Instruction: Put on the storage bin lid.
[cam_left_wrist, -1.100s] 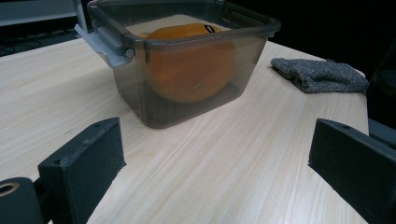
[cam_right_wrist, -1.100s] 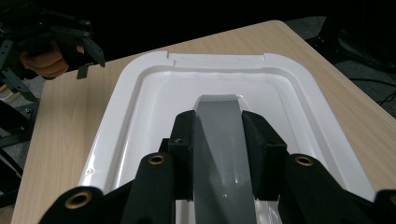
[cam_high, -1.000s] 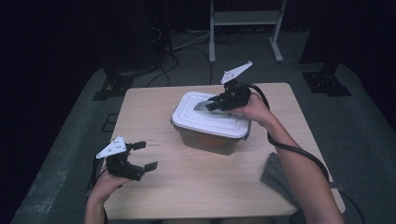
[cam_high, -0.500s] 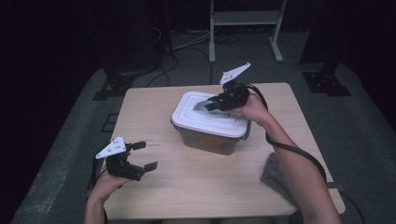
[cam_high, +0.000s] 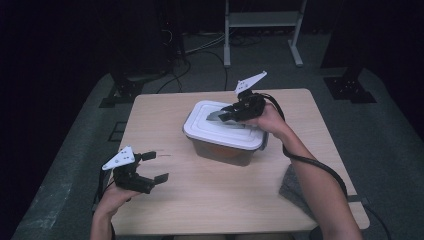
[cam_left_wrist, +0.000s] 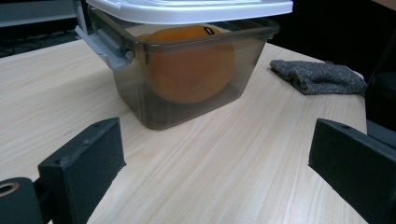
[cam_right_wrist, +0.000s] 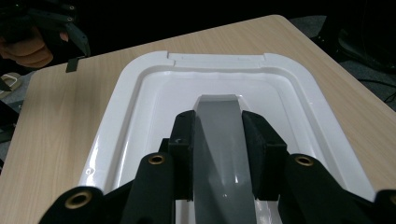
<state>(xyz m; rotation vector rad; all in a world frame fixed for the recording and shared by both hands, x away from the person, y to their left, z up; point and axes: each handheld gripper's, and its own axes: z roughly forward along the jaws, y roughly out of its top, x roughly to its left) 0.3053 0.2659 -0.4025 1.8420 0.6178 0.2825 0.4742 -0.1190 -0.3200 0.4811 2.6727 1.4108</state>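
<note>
The person's bare-armed left hand (cam_high: 112, 197) and right hand (cam_high: 270, 119) are each carrying a black two-jaw gripper, the left gripper (cam_high: 150, 167) and right gripper (cam_high: 220, 116), each wearing a pale grey three-cornered plate. Brass-ringed screw holes are showing on the right one's black arms, and a black cable is trailing along the right forearm.

Desk (cam_high: 200, 210): container (cam_high: 225, 150) near centre, toward the far edge; lid (cam_high: 215, 132) on top of it; handle (cam_right_wrist: 222, 154) along the middle of the lid. Round fruit (cam_left_wrist: 191, 65) inside the container. Cloth (cam_high: 295, 187) on the desk, right of the container, toward the near right edge. Right tongs (cam_high: 222, 116) over the lid, jaws either side of the handle. Left tongs (cam_high: 156, 166) above the near left part of the desk, well apart from the container. Shelf frame (cam_high: 262, 20) on the floor behind the desk.
</note>
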